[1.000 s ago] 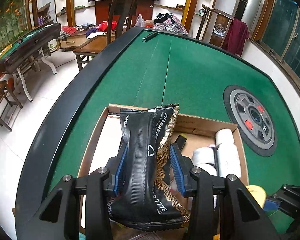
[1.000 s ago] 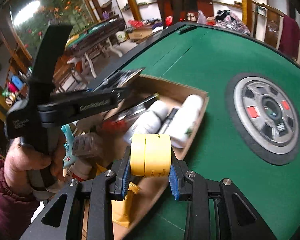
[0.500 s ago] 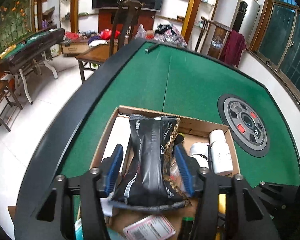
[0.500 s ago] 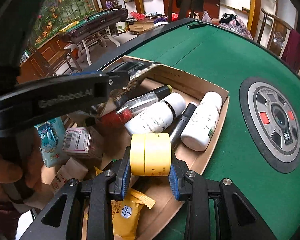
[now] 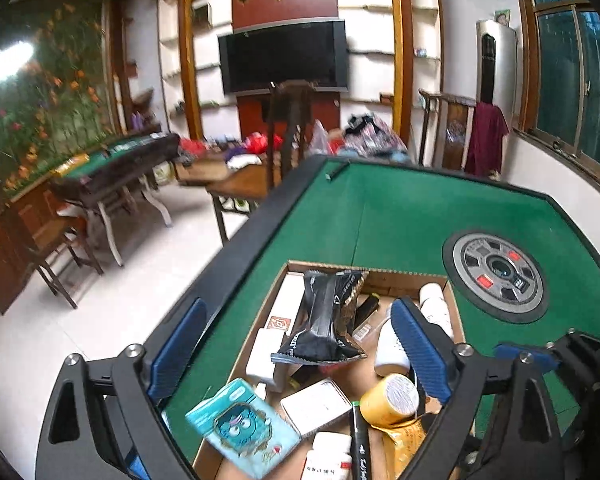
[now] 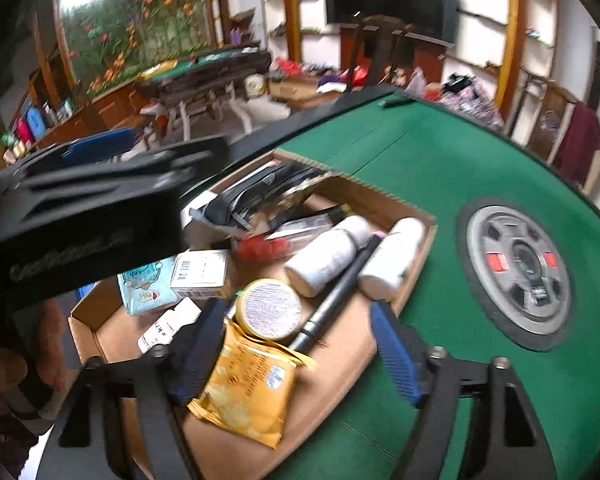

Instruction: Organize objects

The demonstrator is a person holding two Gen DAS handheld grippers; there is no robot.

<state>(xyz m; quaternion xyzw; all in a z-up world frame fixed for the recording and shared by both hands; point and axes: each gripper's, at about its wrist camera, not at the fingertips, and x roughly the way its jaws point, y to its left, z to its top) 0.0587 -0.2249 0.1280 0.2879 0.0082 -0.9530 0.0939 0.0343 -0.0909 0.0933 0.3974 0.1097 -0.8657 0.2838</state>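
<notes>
A cardboard box (image 5: 396, 274) on the green table holds several items. A black snack packet (image 5: 326, 322) lies in it, seen also in the right wrist view (image 6: 256, 196). A yellow tape roll (image 5: 392, 398) rests on a yellow snack bag (image 6: 248, 384) in the box; the roll also shows in the right wrist view (image 6: 268, 308). My left gripper (image 5: 300, 356) is open and empty above the box. My right gripper (image 6: 296, 356) is open and empty above the box's near end.
The box (image 6: 400, 204) also holds white bottles (image 6: 392, 258), a black pen (image 6: 336, 292), a teal tissue pack (image 5: 242, 428) and small white cartons (image 6: 200, 274). A round grey dial (image 5: 498, 274) sits in the table's middle. A black marker (image 5: 337, 171) lies at the far edge.
My left gripper opened, let go of the black packet into the box and rose. My right gripper opened and dropped the yellow tape roll onto the snack bag.
</notes>
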